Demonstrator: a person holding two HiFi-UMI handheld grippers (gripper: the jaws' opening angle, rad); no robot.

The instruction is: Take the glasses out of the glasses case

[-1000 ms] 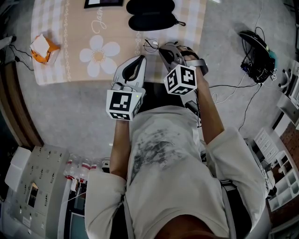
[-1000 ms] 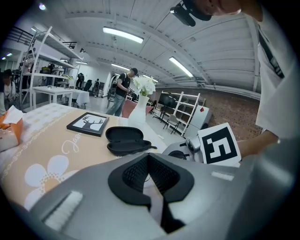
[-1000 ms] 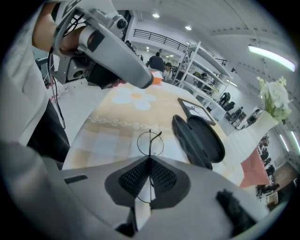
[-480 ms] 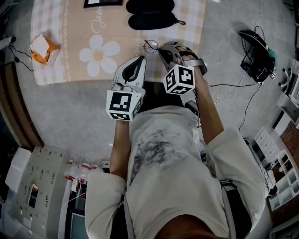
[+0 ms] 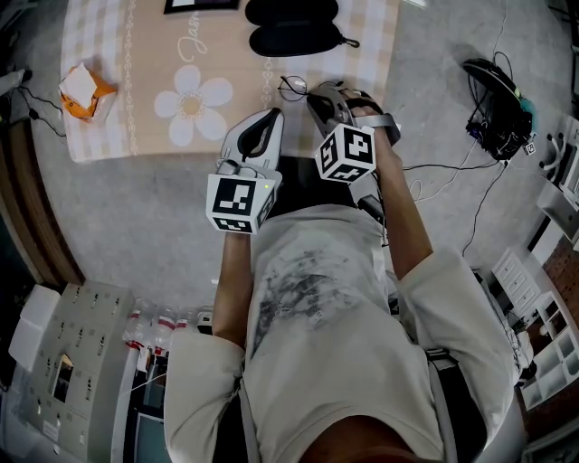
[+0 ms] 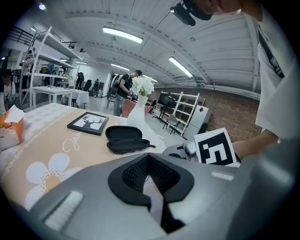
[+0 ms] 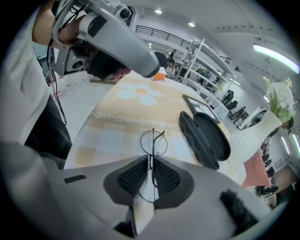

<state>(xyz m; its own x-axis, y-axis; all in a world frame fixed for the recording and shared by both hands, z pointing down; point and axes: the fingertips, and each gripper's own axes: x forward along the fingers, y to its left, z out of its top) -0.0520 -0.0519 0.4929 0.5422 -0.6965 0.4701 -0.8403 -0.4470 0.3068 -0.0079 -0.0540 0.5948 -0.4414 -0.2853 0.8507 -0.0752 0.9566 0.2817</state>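
Note:
The black glasses case (image 5: 294, 27) lies open and empty at the far edge of the peach flowered cloth (image 5: 154, 68); the right gripper view shows it (image 7: 206, 138) as well. Thin wire-rimmed glasses (image 5: 292, 88) hang just above the cloth's near edge. My right gripper (image 5: 317, 95) is shut on the glasses; in the right gripper view one round lens (image 7: 153, 142) sticks out past the closed jaws (image 7: 150, 164). My left gripper (image 5: 269, 116) hovers beside it on the left, shut with nothing in it (image 6: 149, 161). The case (image 6: 124, 139) lies well ahead of it.
A framed deer picture (image 6: 91, 123) lies on the cloth left of the case. An orange and white packet (image 5: 83, 92) sits at the cloth's left end. A white vase with flowers (image 6: 140, 101) stands behind the case. Cables and a black device (image 5: 496, 104) lie on the floor at right.
My right gripper and the glasses have drifted slightly away from me. The left gripper has stayed where it was.

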